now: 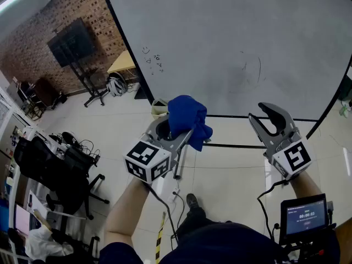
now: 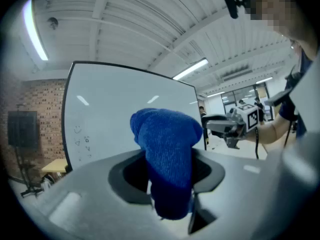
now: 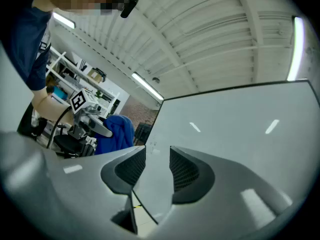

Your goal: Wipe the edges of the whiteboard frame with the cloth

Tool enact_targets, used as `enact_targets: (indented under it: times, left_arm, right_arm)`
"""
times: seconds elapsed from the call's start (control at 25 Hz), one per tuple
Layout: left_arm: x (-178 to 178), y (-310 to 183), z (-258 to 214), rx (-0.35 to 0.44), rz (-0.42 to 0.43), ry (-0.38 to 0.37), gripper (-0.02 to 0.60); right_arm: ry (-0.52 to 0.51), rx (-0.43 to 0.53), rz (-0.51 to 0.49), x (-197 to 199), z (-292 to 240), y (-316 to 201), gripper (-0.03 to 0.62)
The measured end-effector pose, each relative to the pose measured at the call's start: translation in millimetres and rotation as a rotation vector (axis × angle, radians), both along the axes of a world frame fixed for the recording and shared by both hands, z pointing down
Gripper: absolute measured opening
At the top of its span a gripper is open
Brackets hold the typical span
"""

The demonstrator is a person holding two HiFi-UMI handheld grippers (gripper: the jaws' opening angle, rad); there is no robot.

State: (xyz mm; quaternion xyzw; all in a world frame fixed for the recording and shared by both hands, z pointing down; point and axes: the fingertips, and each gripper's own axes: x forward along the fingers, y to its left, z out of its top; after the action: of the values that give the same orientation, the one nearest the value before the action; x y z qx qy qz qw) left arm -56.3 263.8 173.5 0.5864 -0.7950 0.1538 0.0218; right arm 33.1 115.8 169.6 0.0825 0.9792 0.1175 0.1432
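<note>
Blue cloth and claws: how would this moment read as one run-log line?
left claw: shut on blue cloth | right claw: open, empty | whiteboard: ahead of both

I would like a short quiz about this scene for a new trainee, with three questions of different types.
1. What does the left claw hold? A) a marker B) a cloth C) nothing
2. True or false: the right claw grips the whiteboard.
3. Fill in: the colour of the cloth is ____.
Key: 1 B; 2 false, its jaws stand apart with nothing held; 3 blue.
</note>
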Motion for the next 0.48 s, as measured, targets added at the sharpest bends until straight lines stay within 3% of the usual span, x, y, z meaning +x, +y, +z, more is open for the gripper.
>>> enact_targets:
  times: [0.08, 0.12, 0.24, 0.32, 0.48]
  left_arm:
    - [-11, -2, -42, 0.025, 0.015, -0.013, 0.173]
    - [-21, -3, -59, 0.036, 0.025, -0.017, 0.173]
    - [-74, -9, -91, 0.048, 0.08, -0.017, 0.172]
    - [-113, -17, -105, 0.046, 0.15, 0.005, 0.172]
    - [-151, -38, -148, 0.055, 0.347, 0.067, 0.171]
  right_arm:
    - [-0.013, 0.039, -0.037, -8, -43, 15, 0.149]
    - [-0.023, 0.053, -0.064, -16, -62, 23, 0.114]
    - [-0.085, 0.154, -0.171, -69, -106, 46, 0.122]
    - [-0.123, 0.298, -0.218, -113, -127, 62, 0.2]
    - [-0.193, 0.663, -0.232, -171, -164, 94, 0.277]
